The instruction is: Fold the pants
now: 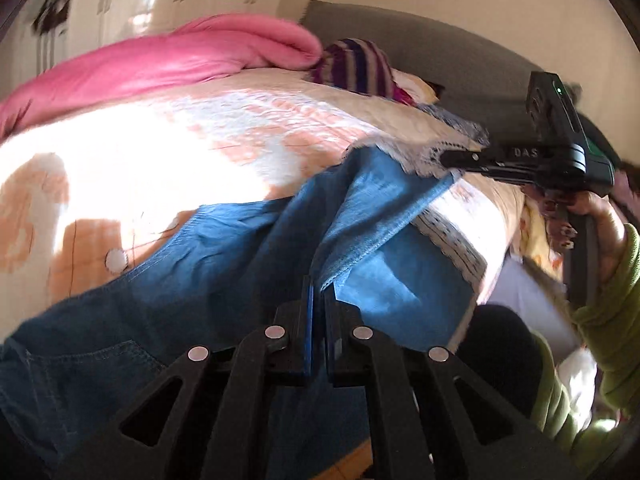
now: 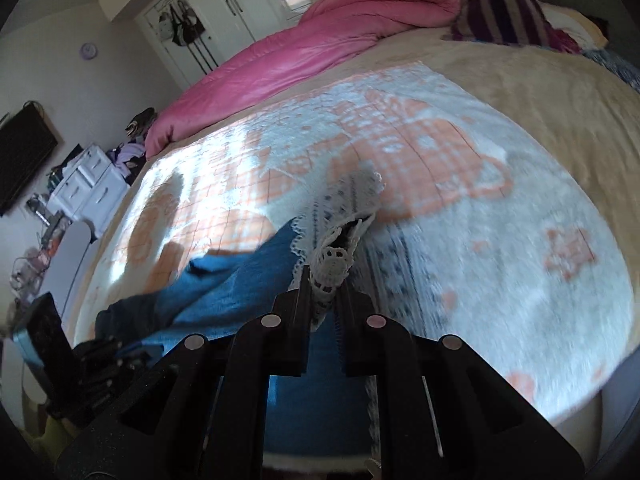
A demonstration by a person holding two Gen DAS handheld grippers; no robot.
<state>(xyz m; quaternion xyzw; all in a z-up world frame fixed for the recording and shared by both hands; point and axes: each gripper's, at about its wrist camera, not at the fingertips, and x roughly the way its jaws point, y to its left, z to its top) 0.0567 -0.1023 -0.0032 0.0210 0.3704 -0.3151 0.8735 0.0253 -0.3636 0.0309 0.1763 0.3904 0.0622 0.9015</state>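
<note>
Blue denim pants [image 1: 224, 264] with a white lace hem lie on the bed, partly lifted. My left gripper [image 1: 319, 292] is shut on a blue fold of the pants. My right gripper [image 2: 326, 280] is shut on the lace hem [image 2: 336, 240] of a pant leg and holds it up above the bed. The right gripper also shows in the left wrist view [image 1: 448, 158], at the right, pinching the hem. The pants show in the right wrist view [image 2: 240, 280] trailing to the left below the hem.
The bed has a white and orange patterned cover [image 2: 440, 160]. A pink duvet [image 2: 320, 40] lies along its far side, with a purple striped cloth [image 2: 504, 12] beside it. A white drawer unit [image 2: 88, 184] and wardrobes [image 2: 224, 4] stand by the wall.
</note>
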